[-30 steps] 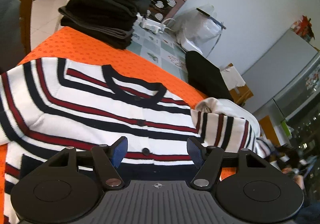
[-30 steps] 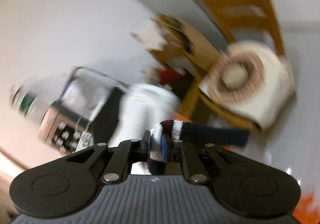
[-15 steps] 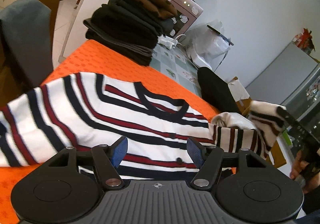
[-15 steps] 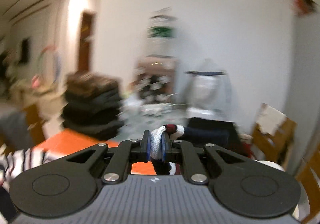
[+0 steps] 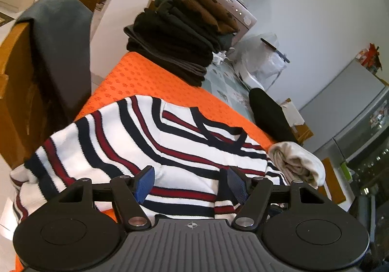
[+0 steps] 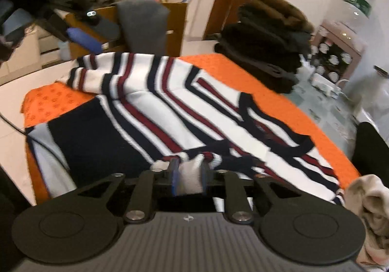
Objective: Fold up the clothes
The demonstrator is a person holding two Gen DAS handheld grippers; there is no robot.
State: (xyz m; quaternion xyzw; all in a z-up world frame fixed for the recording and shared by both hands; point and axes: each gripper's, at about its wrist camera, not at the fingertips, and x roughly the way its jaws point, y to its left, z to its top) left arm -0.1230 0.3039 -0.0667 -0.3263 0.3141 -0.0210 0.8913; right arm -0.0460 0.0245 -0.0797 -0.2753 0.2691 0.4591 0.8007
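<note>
Striped sweater (image 5: 155, 140) spread on orange cloth (image 5: 145, 77) just ahead of both grippers, left gripper (image 5: 190, 183) fingers spread wide and empty over it, right gripper (image 6: 188, 176) clamped on a sweater fold, stack of dark clothes (image 5: 175, 38) beyond.

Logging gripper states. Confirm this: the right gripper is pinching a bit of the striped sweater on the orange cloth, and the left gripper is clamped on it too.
Wrong about the left gripper: the left wrist view shows its jaws apart, gripping nothing, above the striped sweater. The right gripper does pinch sweater fabric over the orange cloth.
</note>
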